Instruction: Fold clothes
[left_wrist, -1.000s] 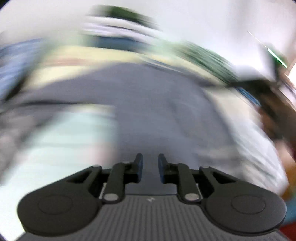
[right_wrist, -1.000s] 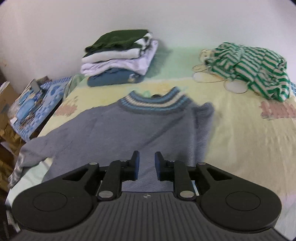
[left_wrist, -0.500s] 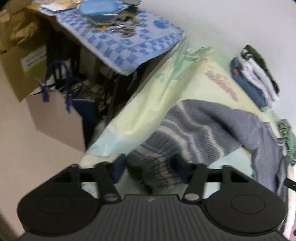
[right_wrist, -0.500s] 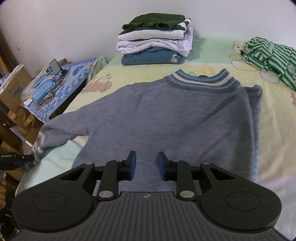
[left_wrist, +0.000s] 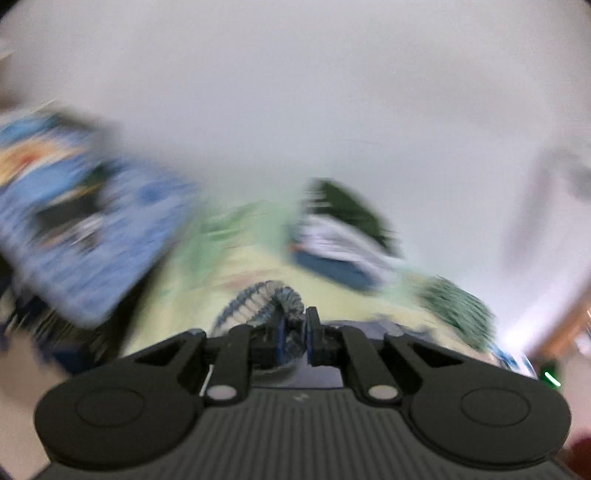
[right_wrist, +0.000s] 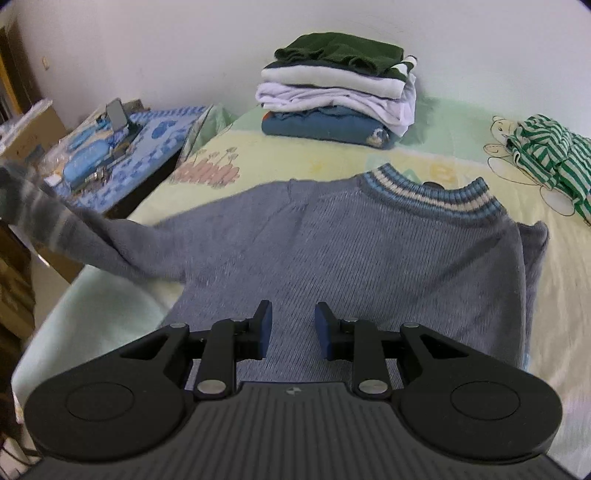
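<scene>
Left gripper (left_wrist: 293, 332) is clamped tight on the striped sleeve cuff (left_wrist: 264, 301), knit bunched between the fingers, and that view is all blur. Over on the right wrist view, the grey sweater (right_wrist: 369, 258) lies flat on the bed (right_wrist: 554, 280), collar at twelve o'clock, body dead centre, and its sleeve (right_wrist: 55, 221) stretches out to nine o'clock, lifted clear of the mattress edge. Right gripper (right_wrist: 293, 328) hovers over the hem, fingers partly apart, nothing between them.

This is soft, floppy knitwear, light enough but stretchy: it looks likely to sag and drag wherever it isn't supported. The ribbed cuff is the firmest spot, a sound place to pinch for swinging the sleeve across the chest. For the body fold, I'd take the hem corners or shoulder seams, catching both layers, since a single layer would probably peel away.

Folded stack (right_wrist: 332, 88) waits at twelve o'clock against the wall; green striped garment (right_wrist: 550, 155) lies crumpled at two o'clock.
</scene>
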